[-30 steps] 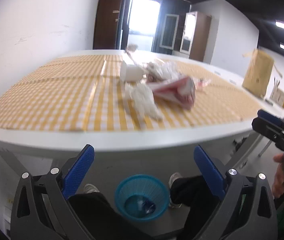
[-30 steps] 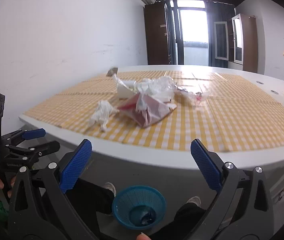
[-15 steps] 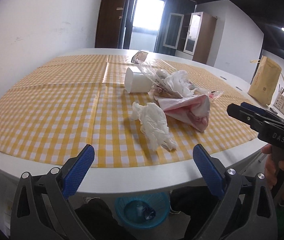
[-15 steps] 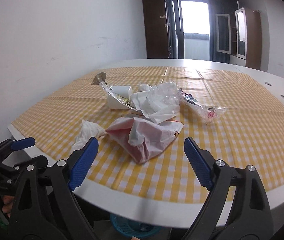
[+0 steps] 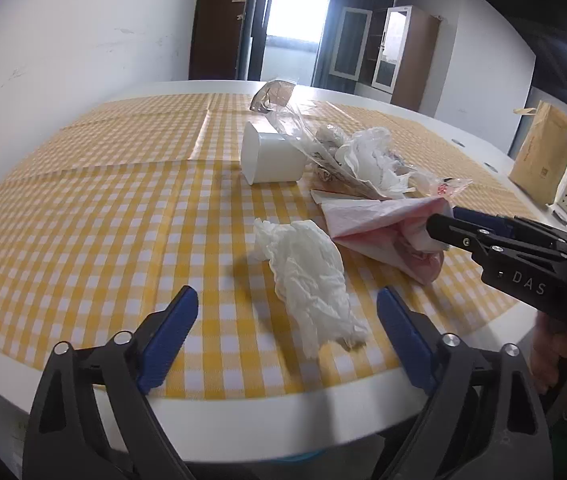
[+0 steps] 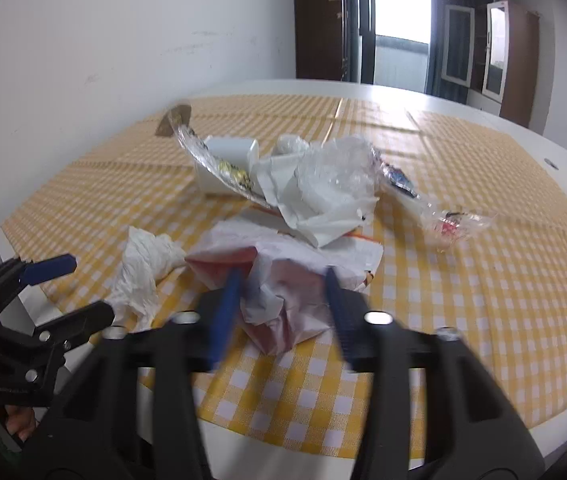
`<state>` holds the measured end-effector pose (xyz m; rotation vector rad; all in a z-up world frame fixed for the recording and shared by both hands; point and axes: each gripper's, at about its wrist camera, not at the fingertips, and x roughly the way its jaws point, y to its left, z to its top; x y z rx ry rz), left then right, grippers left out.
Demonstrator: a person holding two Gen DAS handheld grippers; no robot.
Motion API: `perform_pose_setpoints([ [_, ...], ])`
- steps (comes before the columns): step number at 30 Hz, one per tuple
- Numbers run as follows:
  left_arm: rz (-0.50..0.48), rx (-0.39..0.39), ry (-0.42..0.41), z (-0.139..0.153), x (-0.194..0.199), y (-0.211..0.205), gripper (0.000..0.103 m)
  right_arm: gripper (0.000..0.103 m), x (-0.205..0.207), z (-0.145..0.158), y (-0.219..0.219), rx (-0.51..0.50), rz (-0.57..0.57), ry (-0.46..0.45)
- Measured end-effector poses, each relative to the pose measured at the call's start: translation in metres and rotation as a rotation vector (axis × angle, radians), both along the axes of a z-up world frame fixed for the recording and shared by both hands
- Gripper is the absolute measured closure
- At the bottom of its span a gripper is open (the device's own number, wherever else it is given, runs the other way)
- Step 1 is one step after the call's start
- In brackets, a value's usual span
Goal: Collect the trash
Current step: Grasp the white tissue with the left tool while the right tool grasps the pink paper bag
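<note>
**Two grippers close on the litter pile**

Yellow gingham oilcloth (image 5: 95, 208) covers a white table (image 5: 267, 412) in a plain room with a bright doorway at the back.

Left wrist view: the left gripper (image 5: 287, 320) hangs just past the near table edge with its blue-padded jaws spread wide and nothing between them. A crumpled white tissue (image 5: 307, 276) lies straight ahead of it, long axis running away from the camera and slightly rightward, its near end already between the fingertips. Beyond sit a tipped white paper cup (image 5: 271, 158) and clear plastic wrappers (image 5: 303, 128). To the right, the right gripper (image 5: 443, 224) reaches in sideways, its tips at the pink-and-white paper wrapper (image 5: 379, 228).

Right wrist view: the right gripper (image 6: 283, 300), blurred by motion, has its jaws narrowed on either side of the wrapper (image 6: 283, 280); whether they have clamped it cannot be told. The tissue (image 6: 143, 264) lies left of it, nearer the left gripper (image 6: 67, 288), which seems best placed to take it.
</note>
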<state>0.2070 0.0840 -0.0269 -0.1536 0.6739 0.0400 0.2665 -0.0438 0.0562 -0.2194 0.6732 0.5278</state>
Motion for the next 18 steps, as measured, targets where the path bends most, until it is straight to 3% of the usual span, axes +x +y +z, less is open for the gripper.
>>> perform_pose_setpoints([
  [2, 0.007, 0.018, 0.015, -0.004, 0.008, -0.003, 0.024, 0.084, 0.004, -0.004, 0.000, -0.003, -0.006, 0.018],
  [5, -0.006, 0.016, 0.036, -0.009, 0.015, -0.008, 0.034, 0.089, 0.002, -0.007, -0.002, -0.004, -0.006, 0.028],
  [7, -0.016, 0.032, 0.043, -0.011, 0.017, -0.011, 0.049, 0.092, 0.000, -0.007, -0.005, -0.001, -0.011, 0.028],
  [9, -0.013, 0.031, 0.043, -0.012, 0.016, -0.011, 0.076, 0.093, -0.003, -0.005, -0.012, 0.023, -0.019, 0.036],
  [11, -0.023, 0.030, 0.031, -0.012, 0.013, -0.011, 0.087, 0.094, -0.006, -0.004, -0.018, 0.047, -0.024, 0.040],
  [13, -0.011, 0.038, 0.007, -0.010, 0.007, -0.010, 0.091, 0.094, -0.012, -0.002, -0.025, 0.074, -0.028, 0.049],
  [18, -0.024, -0.036, -0.034, -0.004, -0.010, -0.004, 0.094, 0.095, -0.030, 0.003, -0.039, 0.121, -0.031, 0.050],
])
